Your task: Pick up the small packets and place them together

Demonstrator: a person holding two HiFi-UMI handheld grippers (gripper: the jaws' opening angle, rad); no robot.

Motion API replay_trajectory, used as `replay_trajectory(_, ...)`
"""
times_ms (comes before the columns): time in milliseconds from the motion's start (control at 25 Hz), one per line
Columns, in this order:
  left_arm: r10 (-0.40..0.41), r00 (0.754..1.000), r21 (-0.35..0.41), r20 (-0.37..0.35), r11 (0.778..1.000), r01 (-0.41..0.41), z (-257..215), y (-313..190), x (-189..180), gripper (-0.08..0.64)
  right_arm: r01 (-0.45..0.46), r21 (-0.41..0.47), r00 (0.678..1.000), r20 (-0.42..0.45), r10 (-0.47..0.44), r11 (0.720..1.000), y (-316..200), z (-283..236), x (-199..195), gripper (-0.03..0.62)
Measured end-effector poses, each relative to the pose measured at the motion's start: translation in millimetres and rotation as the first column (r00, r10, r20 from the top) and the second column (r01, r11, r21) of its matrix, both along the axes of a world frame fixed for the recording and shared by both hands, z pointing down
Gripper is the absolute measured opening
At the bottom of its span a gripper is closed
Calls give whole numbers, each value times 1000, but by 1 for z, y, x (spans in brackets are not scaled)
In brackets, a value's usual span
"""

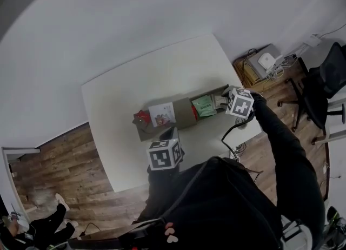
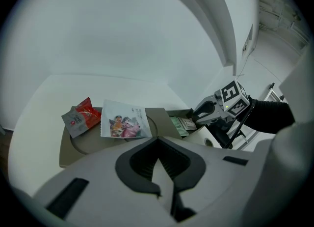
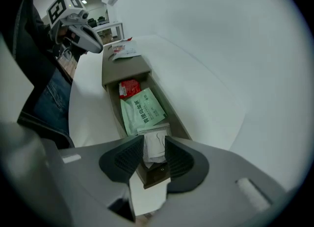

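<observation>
A long brown tray [image 1: 185, 114] lies on the white table [image 1: 135, 86]. On its covered left half rest a red packet [image 1: 142, 117] and a white picture packet [image 1: 162, 114]. The uncovered right half holds a small red packet [image 3: 129, 87], a green packet [image 3: 142, 110] and a white packet [image 3: 156, 153]. My right gripper [image 3: 154, 142] points steeply down over that right end. It is open, and the white packet shows in the gap between its pads. My left gripper [image 2: 158, 142] hovers at the tray's near side, shut and empty.
The table's near edge runs just behind both grippers. Right of the table are a black office chair [image 1: 324, 81] and a low stand with a white device [image 1: 265, 62] on a wooden floor. A person [image 1: 43, 216] sits on the floor at lower left.
</observation>
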State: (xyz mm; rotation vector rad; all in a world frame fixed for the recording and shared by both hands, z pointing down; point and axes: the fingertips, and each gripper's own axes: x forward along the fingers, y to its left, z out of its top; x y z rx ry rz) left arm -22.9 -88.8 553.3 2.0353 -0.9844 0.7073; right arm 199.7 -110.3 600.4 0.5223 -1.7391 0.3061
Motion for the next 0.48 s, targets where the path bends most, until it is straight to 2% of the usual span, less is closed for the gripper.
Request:
replay_trajectory(280, 53, 998, -21, 22, 998, -53, 6, -1, 22, -2, 124, -84, 989, -74, -130, 989, 2, 23, -4, 129)
replay_trajectory(480, 82, 996, -34, 24, 996, -81, 8, 2, 32, -1, 159, -157, 977, -119, -178, 975, 3, 35, -2, 127)
